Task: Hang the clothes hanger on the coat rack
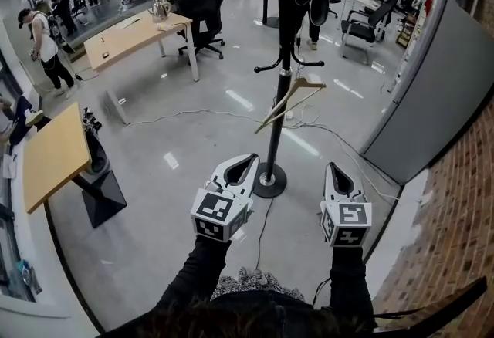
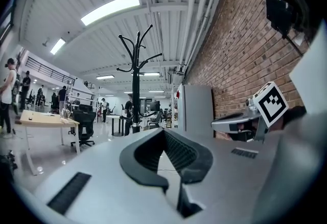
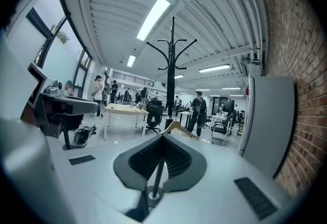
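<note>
The hanger [image 1: 289, 101] is seen just right of centre in the head view, caught by its hook on a low arm of the coat rack [image 1: 279, 35] and tilted, its lower end swung toward the pole. Both tongs are held low in the frame and well apart from it: the left gripper [image 1: 253, 158] at lower centre, near the rack's round base, and the right gripper [image 1: 332, 167] at lower right. In each gripper view the jaws are seen brought together at their tips with nothing gripped; only floor and the foot of the pole show through the hollow between them. The hanging step is judged to be done already. What is called for next is little: the seating of the hook could be checked, and the hanger steadied only if it is found to be slipping.
</note>
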